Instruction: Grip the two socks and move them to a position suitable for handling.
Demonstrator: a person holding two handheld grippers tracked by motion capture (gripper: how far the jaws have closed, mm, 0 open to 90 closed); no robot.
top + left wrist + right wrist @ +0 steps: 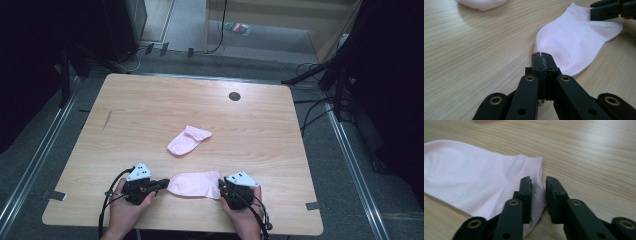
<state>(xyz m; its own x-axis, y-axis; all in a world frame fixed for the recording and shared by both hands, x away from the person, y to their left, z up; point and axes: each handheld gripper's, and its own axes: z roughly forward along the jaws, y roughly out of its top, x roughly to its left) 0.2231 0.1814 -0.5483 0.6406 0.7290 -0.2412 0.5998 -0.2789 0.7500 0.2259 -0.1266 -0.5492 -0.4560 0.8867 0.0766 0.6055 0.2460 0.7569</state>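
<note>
A: Where are the 2 socks?
B: The near pink sock (194, 184) lies flat at the table's (150, 110) front edge, between both grippers — the far sock (187, 140) sits mid-table.
A: And the jaws?
B: The left gripper (541, 56) is pressed together at the toe, pinching nothing; the right gripper (538, 185) stands parted over the cuff.

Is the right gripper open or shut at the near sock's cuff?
Open: the right gripper shows a clear gap between its jaws, which straddle the cuff edge of the near sock.
</note>
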